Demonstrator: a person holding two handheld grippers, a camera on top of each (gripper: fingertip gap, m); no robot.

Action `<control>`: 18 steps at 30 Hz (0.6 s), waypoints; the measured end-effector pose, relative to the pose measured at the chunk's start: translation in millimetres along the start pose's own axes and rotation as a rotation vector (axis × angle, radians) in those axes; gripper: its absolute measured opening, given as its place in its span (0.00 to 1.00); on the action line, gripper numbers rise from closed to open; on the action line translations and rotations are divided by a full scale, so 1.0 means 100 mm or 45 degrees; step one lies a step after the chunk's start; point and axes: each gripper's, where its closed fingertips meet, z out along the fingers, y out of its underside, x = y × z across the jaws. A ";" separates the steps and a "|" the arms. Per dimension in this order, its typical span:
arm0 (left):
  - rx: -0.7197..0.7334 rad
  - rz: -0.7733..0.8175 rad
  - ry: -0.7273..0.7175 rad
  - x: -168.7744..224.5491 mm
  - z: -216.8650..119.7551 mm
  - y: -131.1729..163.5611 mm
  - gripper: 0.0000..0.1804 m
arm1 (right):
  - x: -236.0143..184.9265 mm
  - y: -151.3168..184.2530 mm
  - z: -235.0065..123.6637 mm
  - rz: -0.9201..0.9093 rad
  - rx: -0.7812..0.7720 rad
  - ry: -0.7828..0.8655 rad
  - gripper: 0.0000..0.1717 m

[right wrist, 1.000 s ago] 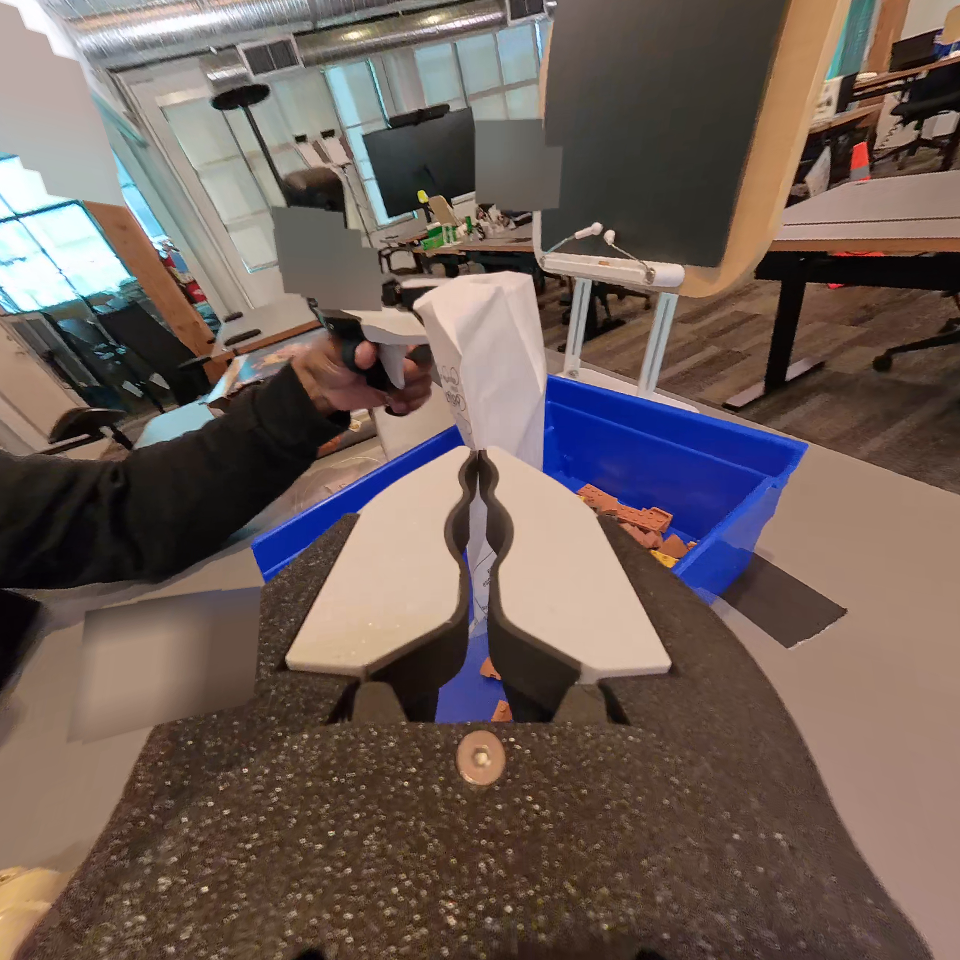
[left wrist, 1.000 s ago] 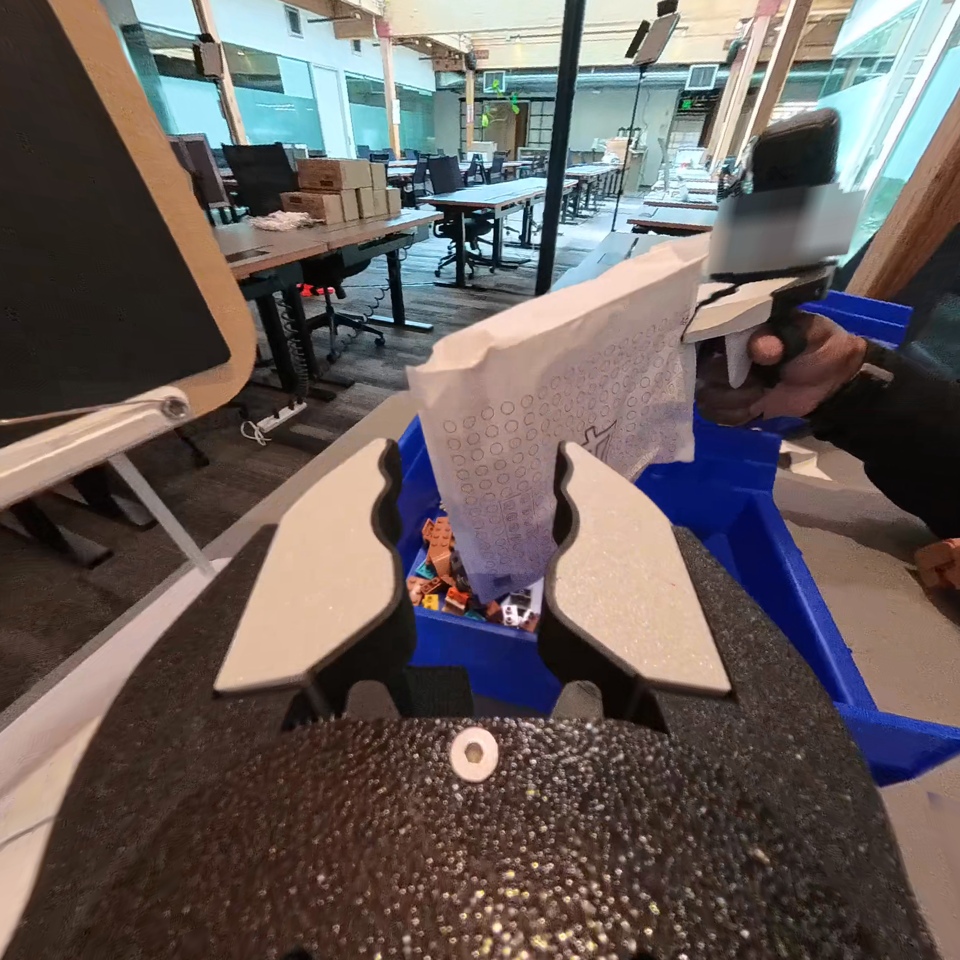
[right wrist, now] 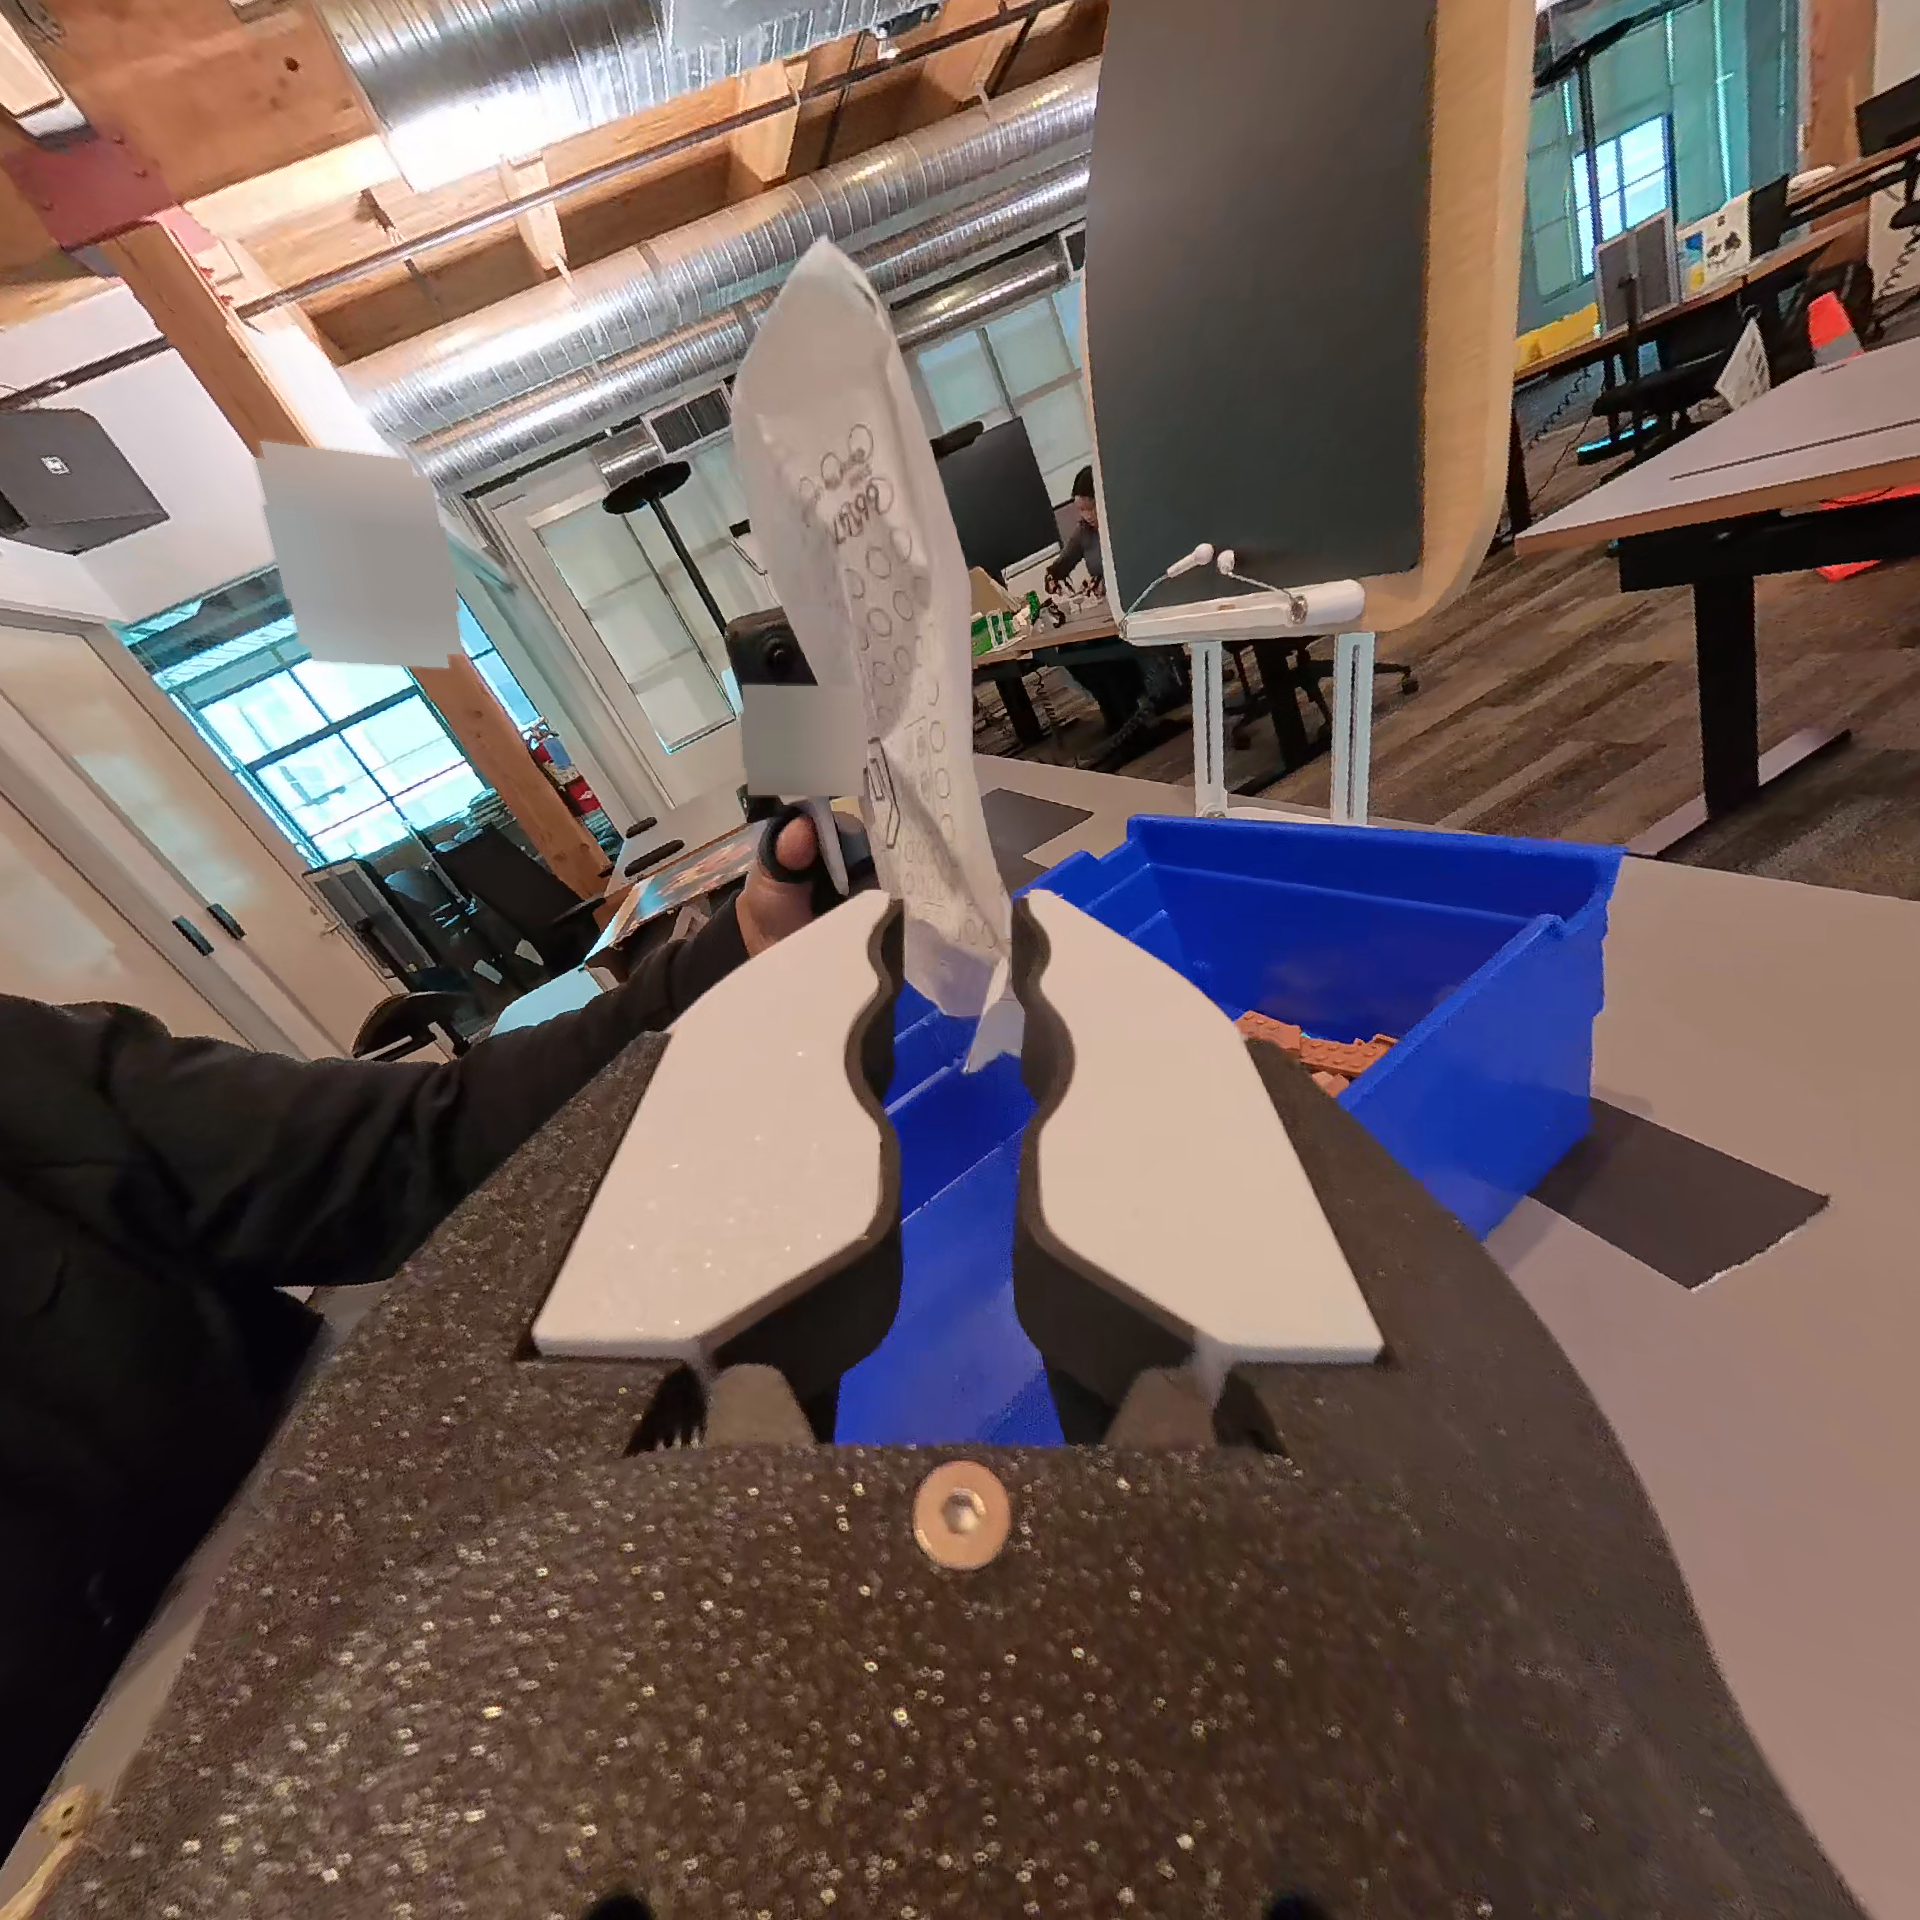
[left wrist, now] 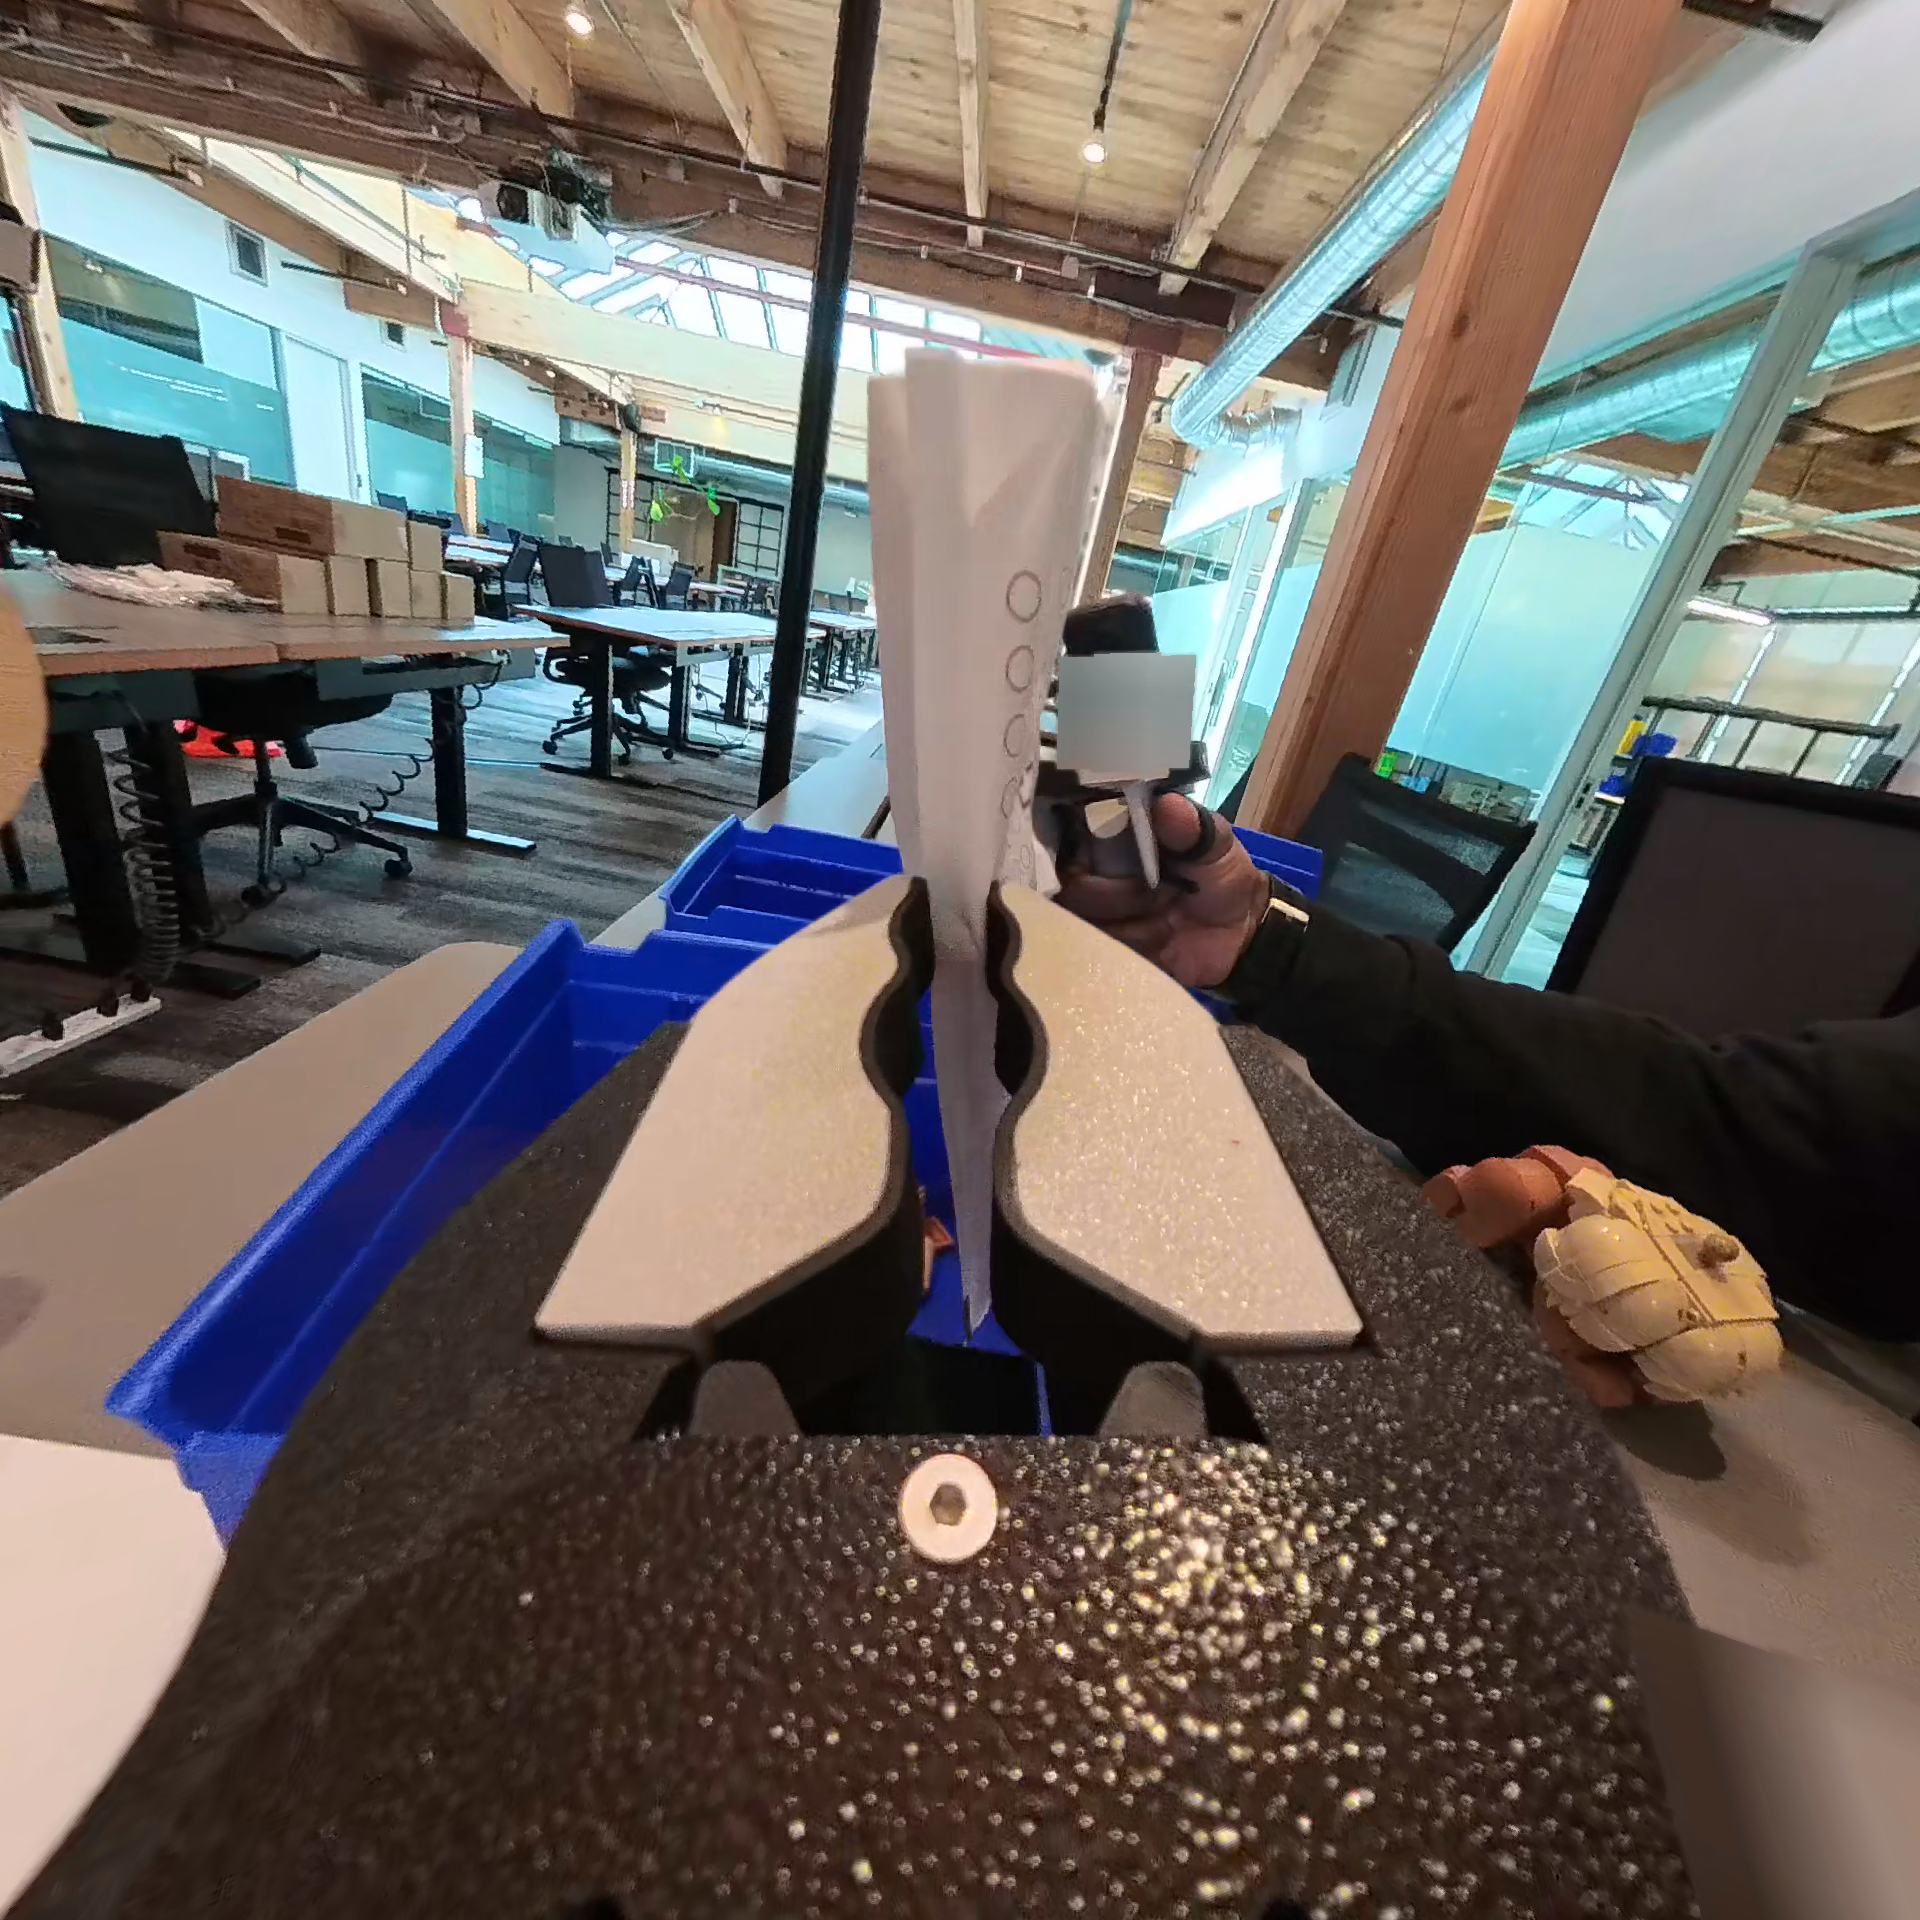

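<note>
A white paper bag printed with circles stands upright above a blue bin. My left gripper is shut on the bag's lower part, and the paper runs down between its pads. In the right wrist view the bag hangs with its bottom end between the fingertips of my right gripper. That gripper is open, with a gap on the left side and a loose flap brushing the right pad. Brown bricks lie in the bin. Each view shows the other gripper in a hand behind the bag.
A tan and brown toy figure lies on the grey table at the right. A second blue bin sits behind the first. A whiteboard on a stand rises behind the bin. A black tape patch marks the table. About 15 cm separates my left fingertips from my right.
My left jaws have closed onto the bag. My right jaws, shut on the bag a second ago, have opened. The bag has turned from spread sideways to upright and narrow.
</note>
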 end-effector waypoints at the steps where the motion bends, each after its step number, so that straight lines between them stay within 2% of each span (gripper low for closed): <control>1: -0.004 -0.010 -0.004 -0.01 -0.01 0.00 0.05 | 0.00 0.02 0.00 0.005 -0.009 -0.001 0.11; 3: -0.031 -0.018 0.014 0.01 0.01 0.04 0.05 | 0.04 0.10 0.04 0.010 -0.075 0.032 0.11; 5: -0.039 -0.017 0.032 0.04 0.03 0.06 0.05 | 0.04 0.23 0.11 -0.018 -0.167 0.039 0.05; 8: 0.010 -0.053 0.029 0.03 0.02 0.01 0.05 | 0.03 0.35 0.19 -0.041 -0.245 0.053 0.03; 18: -0.006 -0.086 -0.011 -0.02 0.04 0.02 0.05 | 0.04 0.35 0.25 -0.025 -0.249 0.089 0.02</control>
